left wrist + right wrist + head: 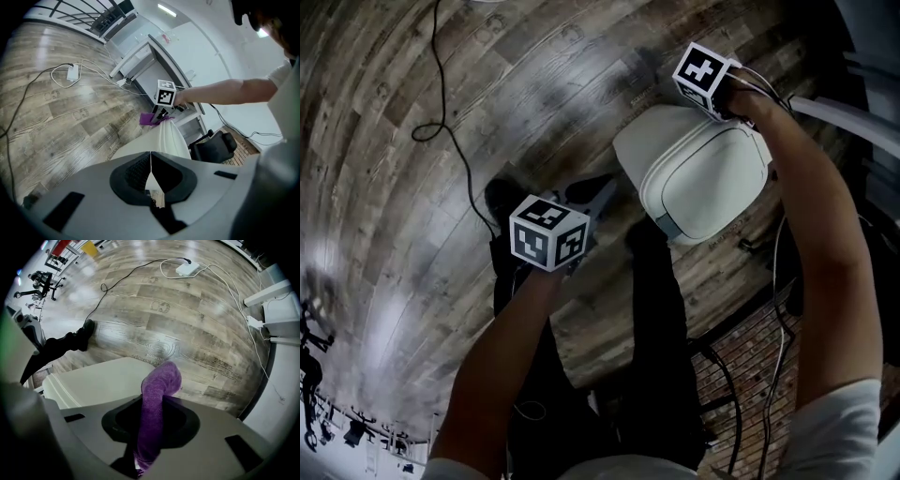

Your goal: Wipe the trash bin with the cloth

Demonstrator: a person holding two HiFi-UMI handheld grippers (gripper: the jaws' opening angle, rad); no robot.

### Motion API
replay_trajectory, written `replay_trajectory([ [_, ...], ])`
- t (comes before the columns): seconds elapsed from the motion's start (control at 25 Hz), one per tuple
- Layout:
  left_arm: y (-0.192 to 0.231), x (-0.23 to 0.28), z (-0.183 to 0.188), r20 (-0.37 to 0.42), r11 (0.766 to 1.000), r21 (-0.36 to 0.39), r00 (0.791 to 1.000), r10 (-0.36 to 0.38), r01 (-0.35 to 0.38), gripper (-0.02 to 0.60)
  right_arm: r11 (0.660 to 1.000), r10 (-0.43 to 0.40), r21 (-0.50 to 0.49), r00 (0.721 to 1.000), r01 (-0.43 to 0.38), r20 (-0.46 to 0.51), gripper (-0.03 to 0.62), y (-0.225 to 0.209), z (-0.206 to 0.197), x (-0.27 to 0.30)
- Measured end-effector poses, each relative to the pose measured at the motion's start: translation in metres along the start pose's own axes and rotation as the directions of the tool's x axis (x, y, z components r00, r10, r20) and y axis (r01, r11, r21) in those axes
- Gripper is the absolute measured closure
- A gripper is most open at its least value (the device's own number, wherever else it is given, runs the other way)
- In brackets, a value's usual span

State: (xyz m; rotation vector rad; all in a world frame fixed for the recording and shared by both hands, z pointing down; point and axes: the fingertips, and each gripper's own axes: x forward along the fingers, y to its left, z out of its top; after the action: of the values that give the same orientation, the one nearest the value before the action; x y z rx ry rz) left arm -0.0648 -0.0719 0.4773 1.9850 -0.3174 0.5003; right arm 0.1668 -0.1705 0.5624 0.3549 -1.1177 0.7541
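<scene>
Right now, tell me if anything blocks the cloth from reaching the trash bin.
Nothing visible does. The purple cloth, pinched in the right claw, hangs right at the white trash bin, with only bare bin surface beside it. The left claw is shut and empty, over the bin's opposite side.

Trash bin (703,178) on floor (534,84) w/ right hand-held gripper (158,115) at its far edge, cloth (157,390) btwn the jaws & over bin top; left hand-held gripper (602,199) just left of bin, near side; cable (450,131) on floor further left.
</scene>
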Motion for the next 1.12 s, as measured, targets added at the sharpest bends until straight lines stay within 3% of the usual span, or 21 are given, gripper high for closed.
replay_trajectory([
  [0.36, 0.014, 0.003, -0.001, 0.002, 0.998, -0.051, 1.000, -0.021, 0.021, 0.577, 0.999, 0.035, 0.021, 0.990, -0.033, -0.138, 0.505, 0.006, -0.006, 0.028],
  [0.68, 0.016, 0.004, -0.002, 0.010, 0.995, -0.093, 1.000, -0.020, 0.021, 0.577, 0.995, 0.098, 0.024, 0.987, -0.096, -0.128, 0.505, 0.033, 0.010, 0.022],
  [1.12, 0.019, -0.002, -0.003, 0.019, 0.992, -0.123, 1.000, -0.004, 0.006, 0.577, 0.984, 0.139, -0.092, 0.979, -0.153, -0.151, 0.505, 0.099, 0.040, 0.017],
])
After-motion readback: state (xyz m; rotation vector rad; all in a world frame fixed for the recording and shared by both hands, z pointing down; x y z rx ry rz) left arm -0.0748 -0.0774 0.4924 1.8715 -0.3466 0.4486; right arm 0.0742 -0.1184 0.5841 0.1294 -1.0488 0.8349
